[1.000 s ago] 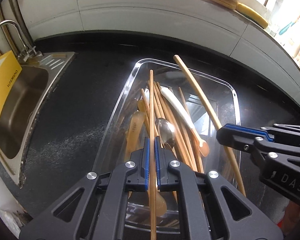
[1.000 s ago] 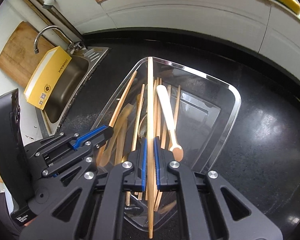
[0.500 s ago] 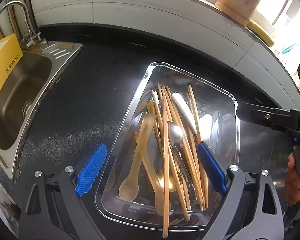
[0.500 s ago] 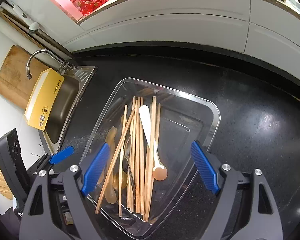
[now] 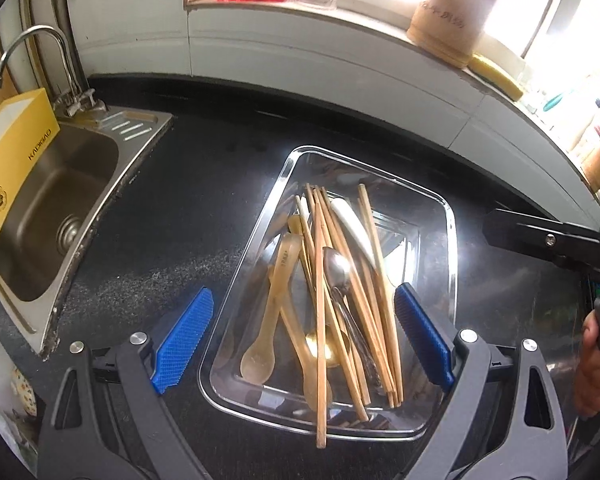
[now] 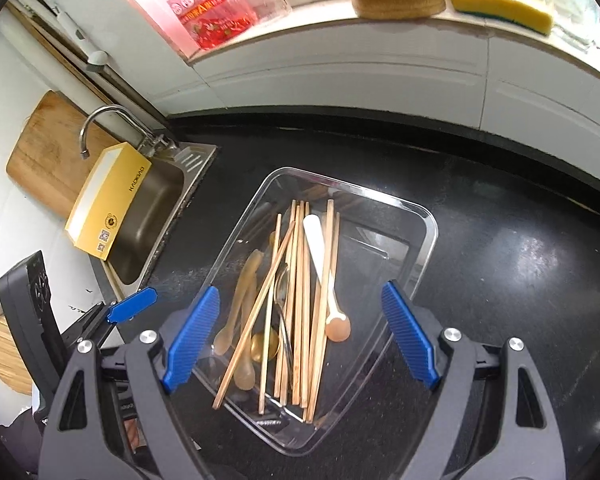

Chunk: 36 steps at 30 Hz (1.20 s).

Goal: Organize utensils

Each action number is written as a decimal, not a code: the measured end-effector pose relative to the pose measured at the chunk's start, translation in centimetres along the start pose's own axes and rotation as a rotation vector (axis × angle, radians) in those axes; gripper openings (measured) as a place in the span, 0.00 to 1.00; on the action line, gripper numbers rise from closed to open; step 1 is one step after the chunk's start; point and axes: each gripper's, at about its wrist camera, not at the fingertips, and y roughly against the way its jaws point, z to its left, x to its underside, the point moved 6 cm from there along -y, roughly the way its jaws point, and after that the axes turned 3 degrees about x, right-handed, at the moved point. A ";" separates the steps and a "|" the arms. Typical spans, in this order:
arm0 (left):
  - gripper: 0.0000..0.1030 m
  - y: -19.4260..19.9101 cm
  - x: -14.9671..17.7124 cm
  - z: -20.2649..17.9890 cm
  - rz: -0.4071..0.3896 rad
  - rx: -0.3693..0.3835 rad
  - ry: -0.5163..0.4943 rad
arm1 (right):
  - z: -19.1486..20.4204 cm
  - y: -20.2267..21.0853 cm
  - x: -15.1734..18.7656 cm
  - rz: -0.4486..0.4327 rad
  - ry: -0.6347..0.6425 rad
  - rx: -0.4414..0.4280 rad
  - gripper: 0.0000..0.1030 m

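A clear plastic tray point(image 5: 452, 240) point(image 6: 431, 227) lies on the black counter. It holds several wooden chopsticks point(image 5: 320, 280) point(image 6: 300, 280), a metal spoon point(image 5: 336, 268), a white-handled spoon point(image 5: 352, 220) point(image 6: 320, 256) and tan plastic spoons point(image 5: 278, 288) point(image 6: 244, 288). One chopstick pokes over the near rim. My left gripper point(image 5: 304, 340) hangs open above the tray's near end, nothing between its blue pads. My right gripper point(image 6: 300, 336) is open too, above the same end. At the right edge of the left wrist view, a hand point(image 5: 592, 360) holds the right gripper.
A steel sink point(image 5: 140, 128) with a faucet point(image 5: 32, 44) lies left of the tray, a yellow box point(image 5: 12, 160) leaning in it. A wooden cutting board point(image 6: 40, 152) stands behind. The white ledge carries a wooden container point(image 5: 448, 12) and a yellow sponge point(image 6: 500, 4).
Both grippers were shut on a chopstick a second ago. Both opened wide and let go, and the chopsticks now lie in the tray. Both grippers have risen and drawn back.
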 end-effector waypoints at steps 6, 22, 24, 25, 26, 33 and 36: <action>0.87 1.5 0.5 -2.9 -0.003 -0.004 -0.058 | -2.1 4.8 2.3 -0.075 -0.031 0.044 0.78; 0.94 2.5 4.7 -25.1 0.072 0.177 -0.277 | -21.8 21.4 15.9 -0.168 -0.277 0.450 0.90; 0.94 2.4 5.7 -26.8 0.084 0.183 -0.282 | -23.6 22.7 17.4 -0.170 -0.295 0.478 0.92; 0.94 2.3 6.1 -27.6 0.092 0.185 -0.281 | -24.1 23.1 18.1 -0.172 -0.297 0.485 0.93; 0.94 2.3 6.6 -28.2 0.098 0.186 -0.279 | -24.8 23.6 18.7 -0.172 -0.302 0.496 0.93; 0.94 2.3 8.7 -31.0 0.125 0.184 -0.256 | -27.0 25.1 20.9 -0.153 -0.296 0.498 0.93; 0.94 2.5 9.4 -31.9 0.128 0.173 -0.260 | -27.3 25.4 21.3 -0.155 -0.295 0.496 0.93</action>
